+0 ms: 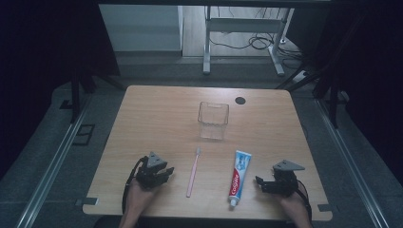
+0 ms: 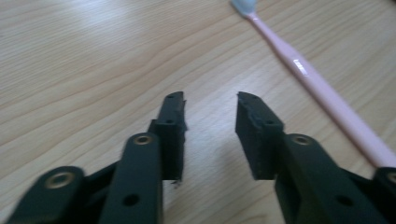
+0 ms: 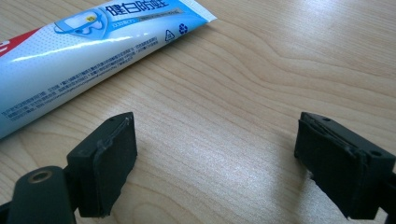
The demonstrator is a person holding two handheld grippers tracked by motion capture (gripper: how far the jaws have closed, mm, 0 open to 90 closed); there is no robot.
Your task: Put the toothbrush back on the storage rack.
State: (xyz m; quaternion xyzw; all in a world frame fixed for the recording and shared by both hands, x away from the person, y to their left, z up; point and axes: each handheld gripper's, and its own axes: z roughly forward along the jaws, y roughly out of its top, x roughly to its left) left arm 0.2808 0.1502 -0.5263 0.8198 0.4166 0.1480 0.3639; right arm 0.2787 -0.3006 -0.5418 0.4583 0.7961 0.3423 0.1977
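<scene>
Nearest, two hands are seen at the near edge of the table (image 1: 142, 109), each with a gripper. The left gripper (image 1: 167, 172) is held at the near left and is pointed to the right, toward the toothbrush (image 1: 193, 173). Its jaws are parted by a narrow gap, and only bare wood is seen between them in the left gripper view (image 2: 210, 135); nothing is pinched. The toothbrush (image 2: 322, 93) is seen just beside the right-hand jaw in that view, apart from it.

The right gripper (image 1: 260, 184) is held at the near right and is pointed left, toward the toothpaste (image 1: 239, 176). Its jaws are spread wide, with bare table between them in the right gripper view (image 3: 215, 163); nothing is gripped. The toothpaste (image 3: 70, 51) is seen near the left-hand jaw there, not touched by it.

Between the two grippers, the pink toothbrush is laid flat on the wood, its head at the far end and its handle toward the near edge. Right of it, well apart, the tube is laid nearly parallel, with the cap at the near end and the crimped blue end farther off.

Farther on, past the brush head, a clear cup (image 1: 213, 120) is stood upright near the table's middle. Beyond it, to the right, a dark round hole (image 1: 240, 100) is seen near the far edge.
</scene>
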